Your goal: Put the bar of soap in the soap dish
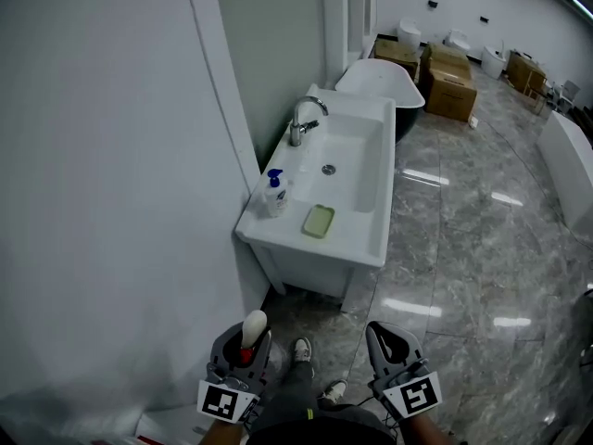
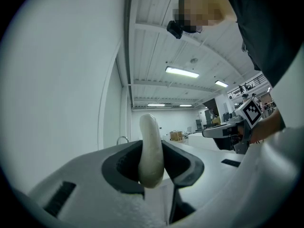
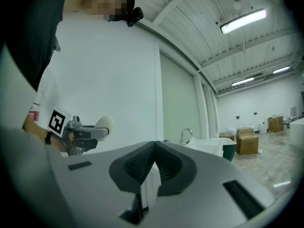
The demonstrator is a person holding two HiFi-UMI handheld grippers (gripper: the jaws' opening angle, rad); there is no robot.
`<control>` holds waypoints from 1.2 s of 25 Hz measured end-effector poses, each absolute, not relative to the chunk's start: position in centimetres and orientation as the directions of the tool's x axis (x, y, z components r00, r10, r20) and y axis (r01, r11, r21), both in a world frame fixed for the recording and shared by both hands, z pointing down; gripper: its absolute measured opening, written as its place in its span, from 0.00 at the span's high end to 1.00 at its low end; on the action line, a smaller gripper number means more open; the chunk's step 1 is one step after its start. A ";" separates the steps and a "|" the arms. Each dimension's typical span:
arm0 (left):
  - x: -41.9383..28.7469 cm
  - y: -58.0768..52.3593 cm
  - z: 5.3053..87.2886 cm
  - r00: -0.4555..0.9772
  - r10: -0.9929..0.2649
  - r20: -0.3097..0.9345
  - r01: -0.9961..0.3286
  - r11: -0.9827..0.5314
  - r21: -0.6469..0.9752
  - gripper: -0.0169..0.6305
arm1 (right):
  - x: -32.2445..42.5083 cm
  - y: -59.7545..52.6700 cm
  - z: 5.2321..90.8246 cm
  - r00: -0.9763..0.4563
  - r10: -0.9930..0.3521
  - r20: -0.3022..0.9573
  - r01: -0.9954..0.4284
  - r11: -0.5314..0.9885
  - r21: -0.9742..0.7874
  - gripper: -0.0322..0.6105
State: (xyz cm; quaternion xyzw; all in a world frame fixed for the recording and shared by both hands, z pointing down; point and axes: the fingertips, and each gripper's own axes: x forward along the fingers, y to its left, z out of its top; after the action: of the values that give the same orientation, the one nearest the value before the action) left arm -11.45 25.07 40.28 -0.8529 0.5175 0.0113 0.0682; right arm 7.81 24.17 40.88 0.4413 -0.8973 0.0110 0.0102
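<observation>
Well back from the white sink (image 1: 315, 265), the left tool (image 1: 247, 346) pinches the bar of soap (image 1: 254, 323) upright between partly spread jaws. Beside it, the right tool (image 1: 390, 337) has its jaws pressed together, empty. The green soap dish (image 1: 318, 221) lies far ahead on the sink's rim.
</observation>
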 end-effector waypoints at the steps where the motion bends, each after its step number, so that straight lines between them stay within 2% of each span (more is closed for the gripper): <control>1: -11.2 24.5 40.2 0.467 -0.879 -0.096 -0.883 -0.458 -0.103 0.80 | 8.1 23.9 41.0 -0.606 -0.795 0.030 -0.795 0.606 -0.012 0.93; 10: -10.0 18.3 41.6 0.510 -0.859 -0.048 -0.860 -0.508 -0.046 0.80 | 9.0 19.0 41.7 -0.562 -0.825 0.054 -0.826 0.563 0.003 0.93; 12: -10.6 16.7 41.5 0.510 -0.857 -0.075 -0.860 -0.506 -0.067 0.80 | 8.8 17.4 41.4 -0.558 -0.828 0.059 -0.829 0.559 0.004 0.93; 22: -14.4 7.1 41.1 0.520 -0.850 -0.088 -0.854 -0.516 -0.067 0.80 | 4.1 7.2 40.0 -0.579 -0.813 0.069 -0.812 0.582 0.039 0.93; 25: -14.9 4.8 40.5 0.549 -0.830 -0.102 -0.836 -0.548 -0.038 0.80 | 2.5 5.2 39.6 -0.573 -0.816 0.076 -0.816 0.576 0.041 0.93; 30: -15.7 2.6 41.7 0.569 -0.821 -0.044 -0.820 -0.571 0.045 0.80 | 1.7 3.2 39.6 -0.544 -0.835 0.083 -0.837 0.547 0.020 0.93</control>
State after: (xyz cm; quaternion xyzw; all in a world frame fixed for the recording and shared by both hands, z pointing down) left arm -15.72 2.61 41.68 -0.8858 0.4631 0.0298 -0.0097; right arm 1.73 3.22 39.59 0.4759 -0.8785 0.0109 0.0415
